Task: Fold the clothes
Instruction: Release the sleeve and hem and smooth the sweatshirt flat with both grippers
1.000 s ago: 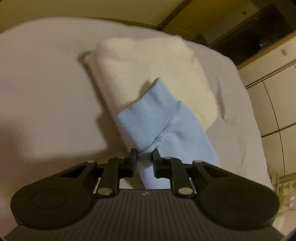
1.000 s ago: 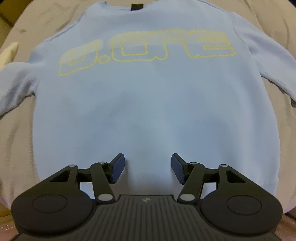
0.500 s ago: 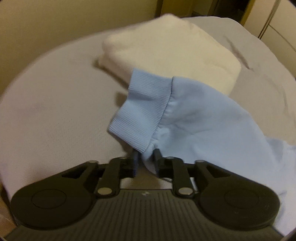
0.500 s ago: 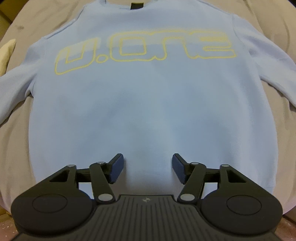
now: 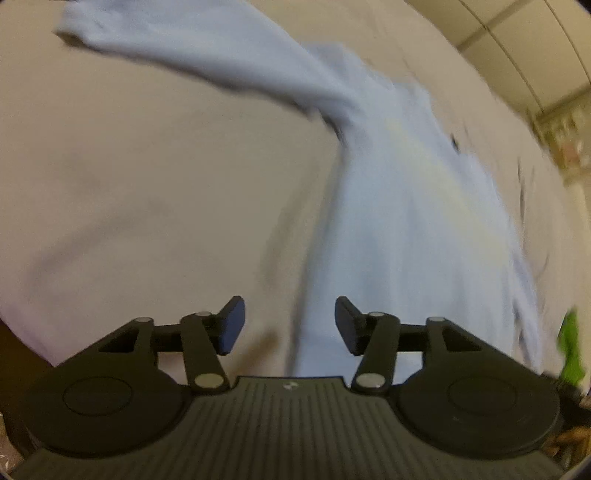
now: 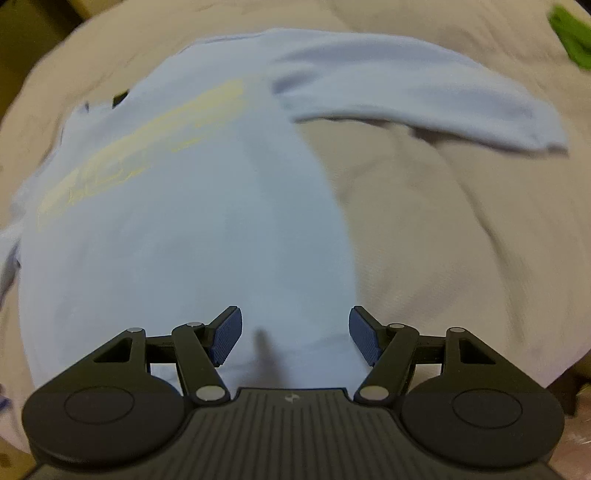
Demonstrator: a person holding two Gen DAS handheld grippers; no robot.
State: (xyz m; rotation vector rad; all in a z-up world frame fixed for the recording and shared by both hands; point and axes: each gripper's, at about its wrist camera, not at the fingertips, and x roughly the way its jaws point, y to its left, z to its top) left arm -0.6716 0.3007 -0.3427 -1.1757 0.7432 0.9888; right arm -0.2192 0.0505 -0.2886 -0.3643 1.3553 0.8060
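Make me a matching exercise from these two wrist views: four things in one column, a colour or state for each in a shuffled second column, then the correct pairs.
Things:
1. light blue sweatshirt
2. lettering printed on the sweatshirt chest
3. small bright scrap of cloth at the bed's far edge
4. left gripper

Colours or states:
A. green
B. jaws apart, nothing between them
C. pale yellow
D. spread flat on the beige bed cover, one sleeve stretched out to the side

Pairs: 1-D, 2-C, 3-A, 4-B
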